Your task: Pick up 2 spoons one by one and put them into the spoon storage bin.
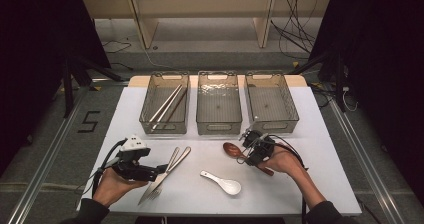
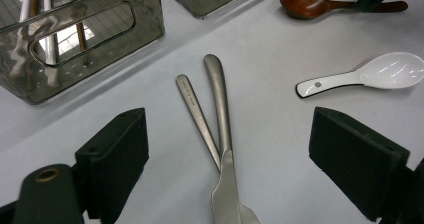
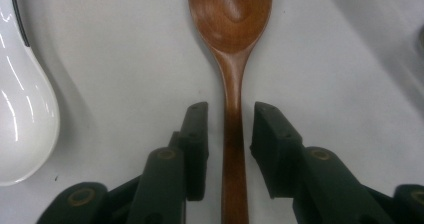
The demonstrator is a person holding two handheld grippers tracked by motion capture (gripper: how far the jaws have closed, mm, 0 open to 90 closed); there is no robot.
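Basically, the job in hand was the wooden spoon (image 3: 231,44), which lay flat on the white table (image 1: 310,184) just in front of the middle bin (image 1: 218,104) and the right bin (image 1: 271,101), bowl toward the left, with the white ceramic spoon (image 1: 222,182) nearby. It looked light, stiff and smooth-finished, so probably a bit slippery and prone to pivot if pinched off-centre; not fragile. The best hold was likely the narrow handle, just behind the neck, where it was thin enough to pinch squarely. The right gripper (image 3: 231,115) straddled exactly that spot, jaws partly closed, with a thin gap visible on each side of the handle, so no grip yet. The left gripper (image 2: 227,149) sat wide open and empty over the crossed knife (image 2: 220,129) and fork (image 2: 196,111).
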